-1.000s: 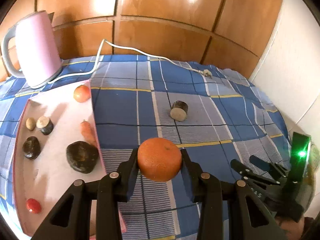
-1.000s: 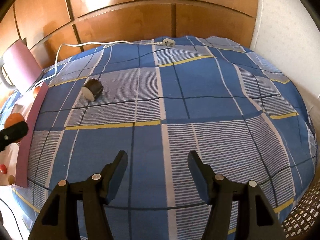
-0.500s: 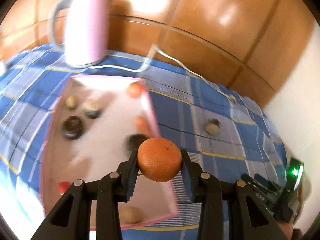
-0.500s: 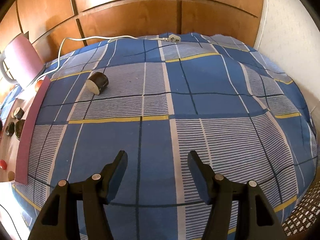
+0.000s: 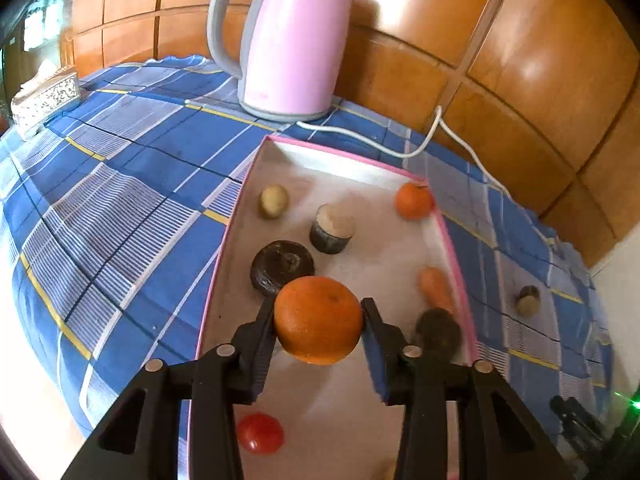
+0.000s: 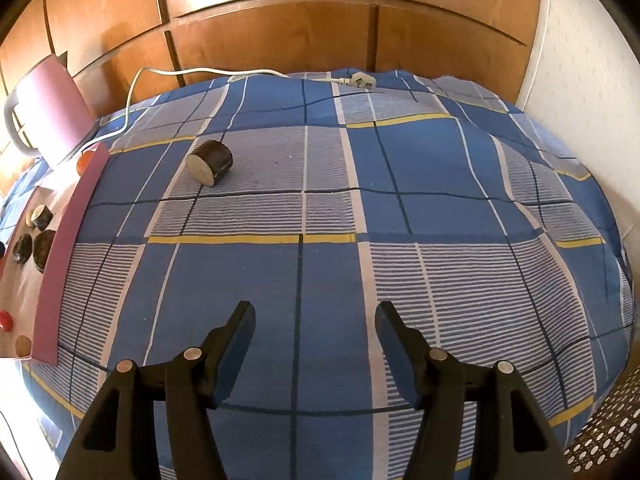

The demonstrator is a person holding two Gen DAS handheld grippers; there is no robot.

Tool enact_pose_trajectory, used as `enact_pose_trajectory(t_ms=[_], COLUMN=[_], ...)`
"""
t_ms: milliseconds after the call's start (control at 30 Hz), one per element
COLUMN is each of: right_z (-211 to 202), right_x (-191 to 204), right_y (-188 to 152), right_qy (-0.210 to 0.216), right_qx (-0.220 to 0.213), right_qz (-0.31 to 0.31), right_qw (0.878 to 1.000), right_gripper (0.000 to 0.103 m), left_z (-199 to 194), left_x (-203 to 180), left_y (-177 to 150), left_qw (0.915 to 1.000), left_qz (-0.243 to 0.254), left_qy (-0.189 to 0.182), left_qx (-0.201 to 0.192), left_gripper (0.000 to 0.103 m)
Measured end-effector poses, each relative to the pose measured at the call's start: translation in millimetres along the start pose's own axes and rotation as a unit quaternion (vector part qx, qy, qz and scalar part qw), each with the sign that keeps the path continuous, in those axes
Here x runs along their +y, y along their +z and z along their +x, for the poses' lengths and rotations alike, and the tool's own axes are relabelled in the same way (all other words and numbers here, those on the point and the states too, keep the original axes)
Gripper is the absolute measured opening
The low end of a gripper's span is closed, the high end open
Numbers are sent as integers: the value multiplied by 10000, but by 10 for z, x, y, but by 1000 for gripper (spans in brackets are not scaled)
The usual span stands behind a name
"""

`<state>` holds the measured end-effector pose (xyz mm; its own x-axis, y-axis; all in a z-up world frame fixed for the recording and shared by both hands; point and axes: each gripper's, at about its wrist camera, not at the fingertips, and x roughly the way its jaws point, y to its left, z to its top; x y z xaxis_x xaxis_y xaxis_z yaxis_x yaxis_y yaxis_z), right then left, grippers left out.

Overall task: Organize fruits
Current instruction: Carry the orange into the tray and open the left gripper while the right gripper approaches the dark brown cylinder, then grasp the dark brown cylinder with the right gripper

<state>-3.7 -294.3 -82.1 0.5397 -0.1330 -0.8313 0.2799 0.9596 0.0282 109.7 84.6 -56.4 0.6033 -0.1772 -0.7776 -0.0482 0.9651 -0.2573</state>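
Observation:
An orange (image 5: 318,320) sits between the pads of my left gripper (image 5: 319,309), held above the pink-rimmed tray (image 5: 352,158). The jaws are opening, though both pads still touch the fruit. In the tray lie a small orange (image 5: 414,200), a carrot (image 5: 436,286), a potato (image 5: 274,201), a cut brown piece (image 5: 332,229), two dark fruits (image 5: 282,266) and a red tomato (image 5: 260,432). Another cut brown piece (image 6: 210,163) lies alone on the blue checked cloth. My right gripper (image 6: 316,314) hangs open over the cloth with nothing between its fingers.
A pink kettle (image 5: 296,36) stands behind the tray, and its white cord (image 5: 400,152) runs across the cloth to a plug (image 6: 362,80). A tissue box (image 5: 44,100) sits at the far left. Wooden panels back the table. A perforated white basket (image 6: 600,432) is at the right edge.
My left gripper has carried the orange leftward from over the cloth to over the tray, rolling as it went. The right gripper has stayed in place, open.

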Motion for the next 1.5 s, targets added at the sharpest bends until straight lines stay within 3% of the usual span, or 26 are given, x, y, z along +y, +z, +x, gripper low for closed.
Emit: enact_pose_trajectory(t_ms=[67,267,400,900,1000,1500], right_z=[-7,-5,-2,6,16,71], right_x=[10,26,44,37,46,114], right_y=[5,5,-2,0,10,284], right_qy=[-6,-20,3,108,176,641], right_qx=[-11,9,9,27,54,27], right_qz=[-19,-32,-61,-1,31,208], right_qw=[10000,10000,10000,9999,9998,9977], right_gripper=[63,63,63,63,63,63], left_z=[42,-7,-126,-433,-451,-428], left_x=[27,38,13,-158,-170,-181], left_y=[-8,-133,-197,-315,-347,-417], left_qw=[9999,9988,9979,9971,9968,9972], left_qz=[-12,56,46,219,224,211], left_qy=[139,473,599,511,532,522], left_qx=[-22,-75,-242,-519,-551,-486], left_gripper=[53,55,67,75,81,83])
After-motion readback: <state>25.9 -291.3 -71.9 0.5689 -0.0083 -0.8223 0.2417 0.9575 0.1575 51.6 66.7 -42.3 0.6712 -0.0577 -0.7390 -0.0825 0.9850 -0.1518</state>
